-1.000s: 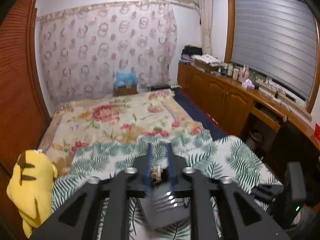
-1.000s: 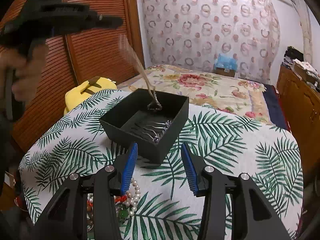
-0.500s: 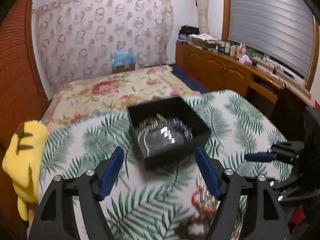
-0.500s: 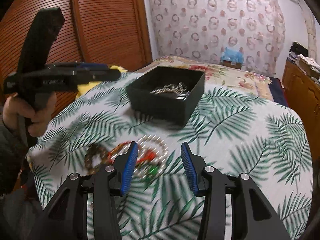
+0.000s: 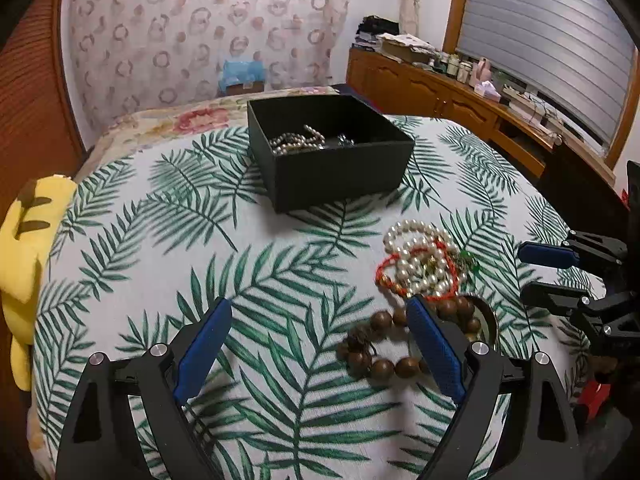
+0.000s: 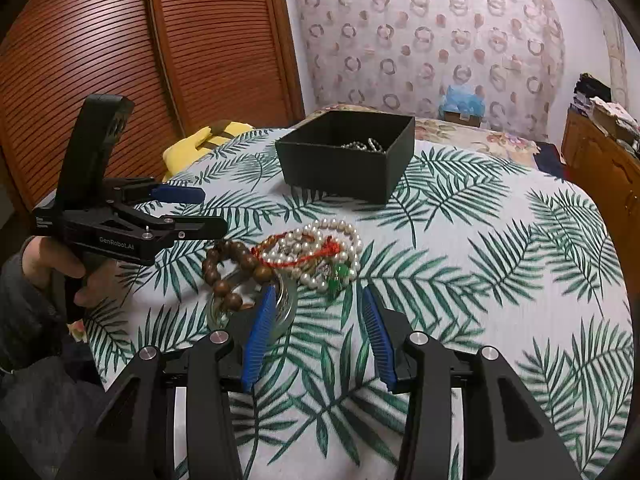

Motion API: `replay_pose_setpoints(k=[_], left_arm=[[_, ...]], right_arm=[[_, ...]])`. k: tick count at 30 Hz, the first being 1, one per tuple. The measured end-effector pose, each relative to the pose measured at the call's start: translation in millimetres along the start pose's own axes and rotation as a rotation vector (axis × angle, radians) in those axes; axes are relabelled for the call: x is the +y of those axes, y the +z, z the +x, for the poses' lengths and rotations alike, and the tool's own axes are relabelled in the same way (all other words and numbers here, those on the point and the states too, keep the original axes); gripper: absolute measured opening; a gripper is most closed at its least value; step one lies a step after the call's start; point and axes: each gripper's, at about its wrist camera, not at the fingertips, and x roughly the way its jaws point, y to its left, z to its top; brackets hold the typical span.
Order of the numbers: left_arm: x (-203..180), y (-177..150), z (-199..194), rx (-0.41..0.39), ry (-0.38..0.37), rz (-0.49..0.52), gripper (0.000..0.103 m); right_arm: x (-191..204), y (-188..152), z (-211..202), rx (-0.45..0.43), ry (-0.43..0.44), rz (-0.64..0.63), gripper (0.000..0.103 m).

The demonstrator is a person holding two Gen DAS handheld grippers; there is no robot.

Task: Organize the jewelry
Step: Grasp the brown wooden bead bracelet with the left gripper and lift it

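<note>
Black cardboard makes the open box point(image 5: 332, 168), which sits on the far part of the palm-leaf cloth point(image 5: 240, 264) covering the worktop, with pearl strands point(image 5: 296, 142) and a silvery chain lying inside it. The left tongs point(image 5: 318, 350) tilt down toward the cloth; their jaws have just been opening and now stand wide, with nothing between them but cloth, while their right blue pad point(image 5: 436, 354) covers part of the wooden bead bracelet point(image 5: 380, 354). In the right view a hand point(image 6: 60, 268) in a dark sleeve grips the handle of these tongs, whose fingers run roughly level toward the jewelry. The right tongs point(image 6: 320, 336) also slope down at the cloth, jaws about half open and empty, their tips just short of the pile. That pile lies near the front of the worktop, well apart from the box: a pearl necklace point(image 6: 340, 248) coiled in loops, a red cord point(image 6: 296, 254) tangled through it, green stones point(image 6: 340, 274) at its near edge, and the wooden beads curled beside it on the left. A glassy bangle point(image 6: 286, 304) lies under the beads, partly hidden. A yellow plush toy point(image 5: 24, 248) sits at the left edge.
</note>
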Motion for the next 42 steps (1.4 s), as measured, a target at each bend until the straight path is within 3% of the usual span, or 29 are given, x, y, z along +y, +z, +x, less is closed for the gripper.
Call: replay_pose_setpoints(k=[3, 8, 11, 16, 18, 19, 23, 29, 33, 42], left_arm=[[-4.4, -6.7, 1.1, 0.013, -0.005, 0.012, 0.085], [-9.3, -11.1, 6.2, 0.047, -0.04, 0.005, 0.052], [-13.5, -11.5, 9.7, 0.063, -0.048, 0.013, 0.041], [-21.0, -9.8, 15.2, 0.069, -0.021, 0.044, 0.037], [-23.7, -9.2, 16.5, 0.067, -0.009, 0.054, 0.029], [-26.3, -8.8, 17.4, 0.065, -0.005, 0.065, 0.018], [-29.9, -9.2, 10.9, 0.046, -0.011, 0.074, 0.014], [-25.5, -2.6, -31.0, -0.086, -0.023, 0.02, 0.014], [-28.4, 1.1, -55.2, -0.148, -0.033, 0.007, 0.014], [-25.3, 0.7, -71.5, -0.202, -0.028, -0.011, 0.014]], right_arm=[[0.6, -4.3, -1.1, 0.003, 0.006, 0.008, 0.047], [2.5, -6.1, 0.9, 0.004, 0.017, 0.006, 0.047], [5.8, -6.9, 0.4, 0.002, 0.024, 0.001, 0.047], [8.7, -8.2, -0.2, 0.004, 0.026, -0.006, 0.048], [9.5, -8.0, 0.7, 0.007, 0.026, -0.009, 0.048], [9.8, -8.2, 1.2, 0.008, 0.027, -0.01, 0.048], [11.8, -6.2, 1.5, 0.008, 0.034, -0.015, 0.047], [16.9, -2.2, 4.8, 0.02, 0.043, -0.036, 0.032], [21.9, 2.9, 12.3, 0.041, 0.043, -0.061, 0.026], [32.2, 16.3, 36.4, 0.107, 0.026, -0.122, 0.025]])
